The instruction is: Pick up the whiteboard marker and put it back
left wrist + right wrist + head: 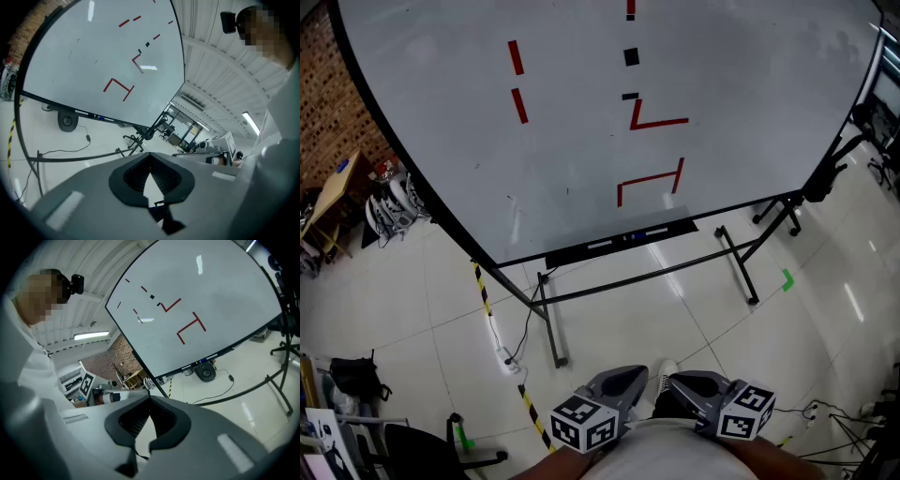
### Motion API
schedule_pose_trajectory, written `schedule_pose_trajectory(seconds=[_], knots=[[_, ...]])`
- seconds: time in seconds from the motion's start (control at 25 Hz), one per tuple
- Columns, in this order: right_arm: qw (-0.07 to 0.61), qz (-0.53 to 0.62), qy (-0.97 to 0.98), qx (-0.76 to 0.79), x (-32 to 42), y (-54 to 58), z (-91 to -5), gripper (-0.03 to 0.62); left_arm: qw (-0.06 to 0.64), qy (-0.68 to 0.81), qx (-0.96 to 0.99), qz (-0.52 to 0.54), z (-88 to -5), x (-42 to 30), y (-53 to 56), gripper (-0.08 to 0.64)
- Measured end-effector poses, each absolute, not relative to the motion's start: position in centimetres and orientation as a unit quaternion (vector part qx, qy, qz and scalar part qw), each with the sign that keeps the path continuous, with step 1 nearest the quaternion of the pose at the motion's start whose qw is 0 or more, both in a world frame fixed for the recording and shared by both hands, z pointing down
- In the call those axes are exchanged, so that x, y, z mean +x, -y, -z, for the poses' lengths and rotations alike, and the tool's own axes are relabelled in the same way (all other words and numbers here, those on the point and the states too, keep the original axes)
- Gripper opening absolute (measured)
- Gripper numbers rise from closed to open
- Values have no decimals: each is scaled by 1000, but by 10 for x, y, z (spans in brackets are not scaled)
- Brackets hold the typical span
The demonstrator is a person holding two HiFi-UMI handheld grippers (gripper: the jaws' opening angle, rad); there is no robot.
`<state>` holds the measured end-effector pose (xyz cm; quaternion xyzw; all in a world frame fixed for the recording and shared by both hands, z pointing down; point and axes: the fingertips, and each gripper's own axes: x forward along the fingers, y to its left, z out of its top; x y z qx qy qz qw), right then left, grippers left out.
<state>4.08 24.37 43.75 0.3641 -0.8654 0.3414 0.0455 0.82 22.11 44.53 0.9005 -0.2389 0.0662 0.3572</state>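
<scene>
Grey plastic jaws of the left gripper (150, 154) meet at their tips, with nothing between them. The right gripper (150, 399) is closed in the same way. In the head view both sit at the bottom centre, well apart from the whiteboard (581, 141). On its tray (567, 255), near the middle of the frame, lies the whiteboard marker (628, 236), small and blue.

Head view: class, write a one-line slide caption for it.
Left gripper and right gripper, shut and empty, face the whiteboard and its tray.
</scene>
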Motion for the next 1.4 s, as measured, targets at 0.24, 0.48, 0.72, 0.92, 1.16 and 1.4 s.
schedule_pose_trajectory(seconds=[0.24,0.48,0.72,0.92,1.16,1.4], knots=[[48,-332,874,351,39,-204,-442,0,336,255,903,-73,-448,8,-187,14],[48,-328,891,310,53,-130,-438,0,327,317,888,-59,-444,13,-112,15],[63,-303,915,260,79,-62,-425,0,306,368,876,-53,-435,39,-48,15],[62,-295,924,234,105,-22,-422,0,280,404,868,-73,-435,59,-18,15],[65,-287,930,222,122,4,-425,0,228,424,869,-111,-430,74,6,15],[66,-269,928,250,121,22,-429,0,164,405,884,-170,-436,68,25,15]])
